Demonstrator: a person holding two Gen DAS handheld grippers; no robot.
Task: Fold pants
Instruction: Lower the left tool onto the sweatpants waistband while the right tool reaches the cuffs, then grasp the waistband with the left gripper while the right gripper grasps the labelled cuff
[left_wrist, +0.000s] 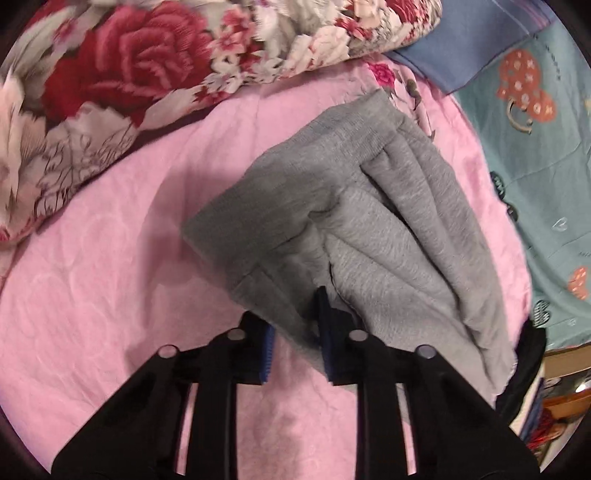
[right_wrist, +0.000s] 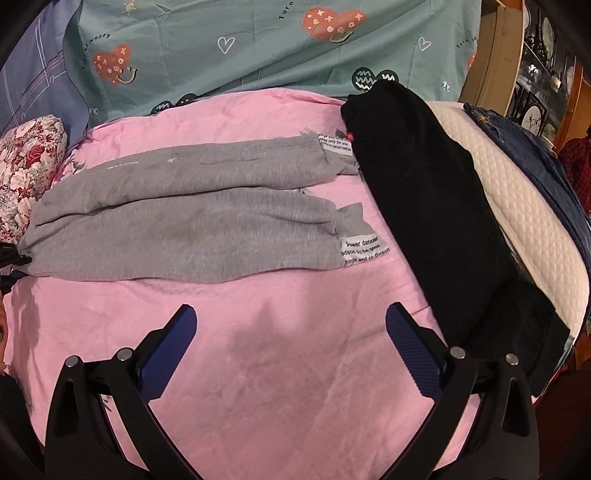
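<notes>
Far left, a floral quilt (left_wrist: 110, 92) bunches on the pink bedsheet (left_wrist: 110, 277). My left gripper (left_wrist: 297, 332) has its jaws pinched on the waist end of the grey sweatpants (left_wrist: 351, 206). Their legs (right_wrist: 177, 210) stretch flat rightward. My right gripper (right_wrist: 290, 343) hovers nearer, jaws spread wide, holding nothing. Far right lie black pants (right_wrist: 424, 192), touching the grey cuffs.

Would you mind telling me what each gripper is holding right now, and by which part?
The left gripper pinches the gray pants at the waistband end, near its edge. The right gripper is open over the pink sheet, holding nothing.
</notes>
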